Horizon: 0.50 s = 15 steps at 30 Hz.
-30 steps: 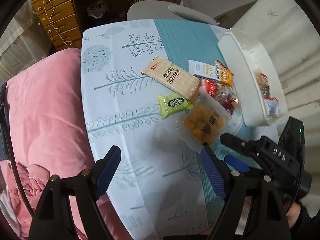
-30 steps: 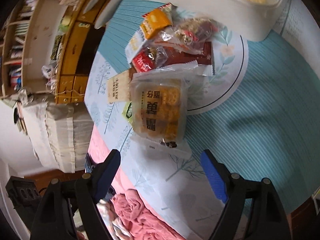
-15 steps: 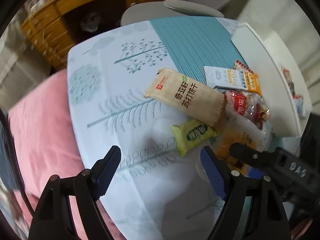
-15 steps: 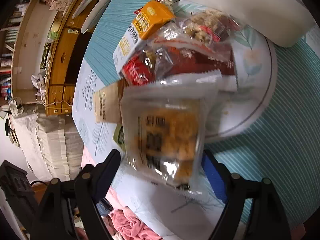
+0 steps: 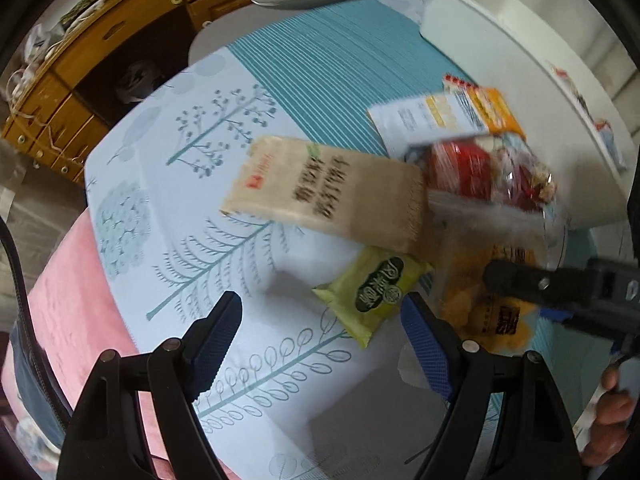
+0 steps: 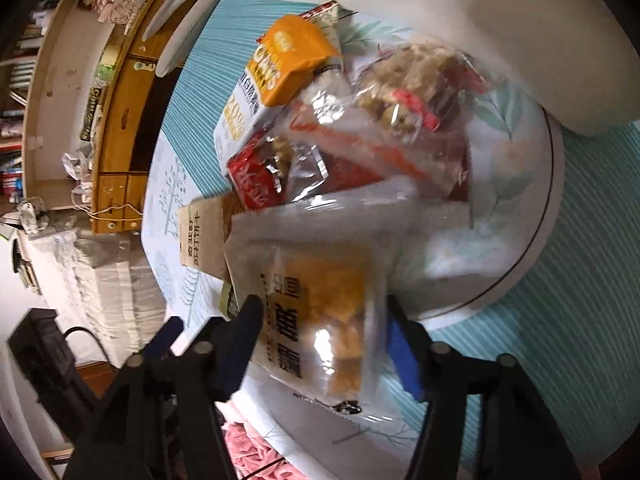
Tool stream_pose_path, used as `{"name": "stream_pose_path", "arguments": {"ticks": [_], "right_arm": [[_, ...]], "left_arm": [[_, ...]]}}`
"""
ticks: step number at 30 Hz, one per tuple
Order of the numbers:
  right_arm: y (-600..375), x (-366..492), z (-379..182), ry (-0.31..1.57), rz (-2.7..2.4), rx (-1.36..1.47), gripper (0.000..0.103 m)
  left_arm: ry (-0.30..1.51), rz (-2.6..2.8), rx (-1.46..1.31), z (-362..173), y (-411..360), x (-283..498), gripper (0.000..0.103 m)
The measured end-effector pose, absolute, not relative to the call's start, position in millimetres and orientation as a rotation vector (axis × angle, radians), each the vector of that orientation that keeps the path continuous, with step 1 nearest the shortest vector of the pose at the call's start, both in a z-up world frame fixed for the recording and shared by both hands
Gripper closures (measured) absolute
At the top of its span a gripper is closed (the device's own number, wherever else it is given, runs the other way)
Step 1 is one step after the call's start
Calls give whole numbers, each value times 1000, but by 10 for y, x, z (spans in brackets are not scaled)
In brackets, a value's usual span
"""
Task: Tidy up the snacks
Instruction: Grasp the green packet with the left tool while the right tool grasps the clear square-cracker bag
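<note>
1. Presently: right gripper [image 6: 320, 340], fingers part-open, straddles the clear orange-snack packet [image 6: 320, 320]; whether the pads grip it cannot be told. Judged the item being picked for sorting.
2. Left gripper [image 5: 320, 328], fingers wide apart, holds nothing; green packet [image 5: 372, 292] lies just ahead between the fingertips, nearer the right finger.
3. Beige cracker pack [image 5: 324, 196] farther ahead; white bin [image 5: 520, 60] beyond, judged the destination.

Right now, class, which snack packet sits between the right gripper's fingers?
The clear packet of orange snacks; the others lie beyond the right gripper.
</note>
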State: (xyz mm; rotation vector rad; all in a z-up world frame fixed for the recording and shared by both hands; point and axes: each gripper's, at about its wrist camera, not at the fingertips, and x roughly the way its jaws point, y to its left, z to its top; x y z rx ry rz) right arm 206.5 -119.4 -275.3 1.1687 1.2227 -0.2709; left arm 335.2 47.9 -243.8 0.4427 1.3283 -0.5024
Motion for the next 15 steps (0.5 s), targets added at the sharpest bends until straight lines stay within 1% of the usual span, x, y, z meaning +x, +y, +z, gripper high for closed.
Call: {"name": "stream_pose_path", "arguments": {"ticks": [2, 5, 15], "right_arm": [[-1240, 2042, -2750, 1213, -252, 1180, 54], [-1302, 2015, -2722, 1202, -234, 1177, 58], [-1420, 1843, -2656, 1187, -219, 1186, 65]], "left_arm": [[1330, -505, 470, -2483, 432, 3347, 22], [1336, -519, 483, -2534, 370, 3351, 22], [1345, -548, 557, -2719, 144, 3364, 22]]}}
